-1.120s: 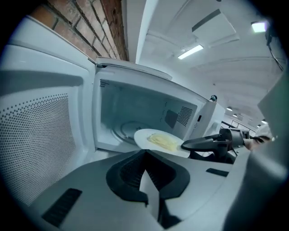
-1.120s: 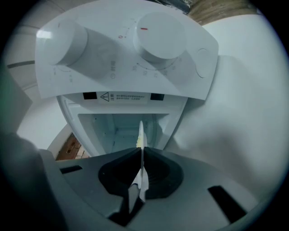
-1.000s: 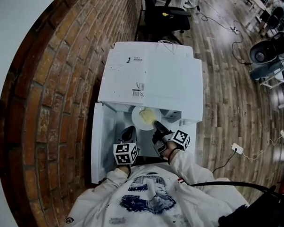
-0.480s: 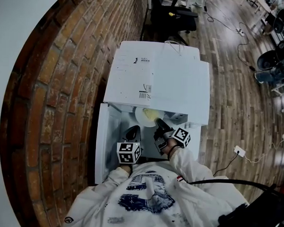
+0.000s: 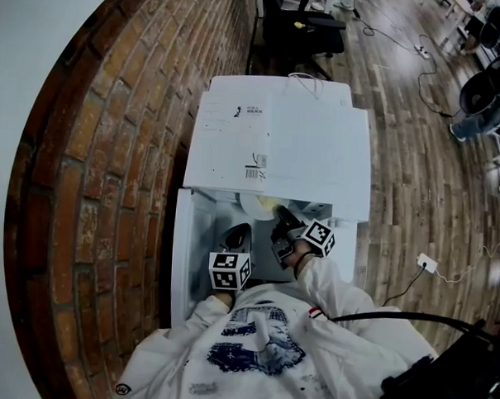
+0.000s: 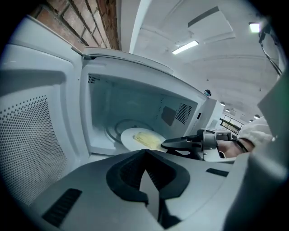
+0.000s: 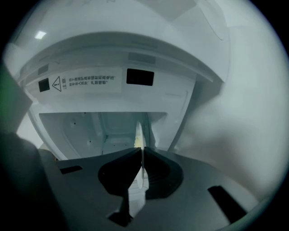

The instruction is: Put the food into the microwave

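Food (image 6: pixel 146 140): a pale yellow portion lying on a white plate (image 6: pixel 131 135), which sits in the mouth of the open microwave (image 5: pixel 302 147), its far part inside the chamber and its near rim toward the person. Whether the plate touches the chamber floor cannot be told. Right gripper (image 7: pixel 142 151): jaws pinched on the plate's near rim, the plate showing edge-on between them in the right gripper view, with the yellow food just beyond the tips. A printed warning label (image 7: pixel 86 81) runs above the chamber opening. Left gripper (image 6: pixel 145 153): jaws pressed together with nothing between them, hanging in front of the opening, just beside the right gripper and apart from the plate. Microwave door (image 5: pixel 185 258): swung open to the person's left, its perforated inner panel facing the left gripper. The microwave is white and stands against a brick wall (image 5: pixel 112 147) on the person's left. The person's white sleeves (image 5: pixel 337 293) lead to both grippers. A wooden floor (image 5: pixel 417 160) lies to the right, and a black office chair (image 5: pixel 303 23) stands beyond the microwave.
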Motion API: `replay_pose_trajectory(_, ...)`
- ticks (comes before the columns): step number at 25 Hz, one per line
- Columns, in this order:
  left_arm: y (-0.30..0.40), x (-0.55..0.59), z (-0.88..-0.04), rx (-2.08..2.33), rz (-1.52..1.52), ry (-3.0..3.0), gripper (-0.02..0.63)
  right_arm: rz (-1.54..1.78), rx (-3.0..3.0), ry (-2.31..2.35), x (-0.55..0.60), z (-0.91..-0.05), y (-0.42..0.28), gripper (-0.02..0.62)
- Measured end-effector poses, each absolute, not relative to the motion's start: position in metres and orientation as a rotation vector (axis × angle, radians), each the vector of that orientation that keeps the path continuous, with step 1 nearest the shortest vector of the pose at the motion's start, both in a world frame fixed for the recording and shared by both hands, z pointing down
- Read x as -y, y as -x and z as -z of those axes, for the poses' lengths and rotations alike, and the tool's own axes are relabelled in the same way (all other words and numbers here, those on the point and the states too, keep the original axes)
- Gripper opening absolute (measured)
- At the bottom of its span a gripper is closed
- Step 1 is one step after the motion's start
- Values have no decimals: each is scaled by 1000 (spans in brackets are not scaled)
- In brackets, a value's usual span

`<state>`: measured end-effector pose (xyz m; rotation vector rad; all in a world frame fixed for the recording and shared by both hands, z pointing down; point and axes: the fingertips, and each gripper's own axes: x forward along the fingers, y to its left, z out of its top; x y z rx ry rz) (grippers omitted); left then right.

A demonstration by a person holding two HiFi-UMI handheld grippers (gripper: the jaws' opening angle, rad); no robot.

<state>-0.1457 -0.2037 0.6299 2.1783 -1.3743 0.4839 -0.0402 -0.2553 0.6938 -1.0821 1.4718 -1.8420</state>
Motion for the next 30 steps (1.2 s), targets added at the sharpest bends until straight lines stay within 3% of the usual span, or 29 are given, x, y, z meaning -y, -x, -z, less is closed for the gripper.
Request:
replay_pose_trajectory(20, 131, 205, -634, 1307, -497, -2196, 8, 1804, -1512, 1215, 268, -692, 32, 29)
replay_pose_trajectory(23, 129, 204, -634, 1305, -497, -2197, 8, 1799, -1520, 1177, 268, -688, 35, 72)
replay_pose_trajectory(30, 124, 197, -633, 1297, -495, -2201, 8, 1809, -1518, 1161, 263, -686, 34, 78)
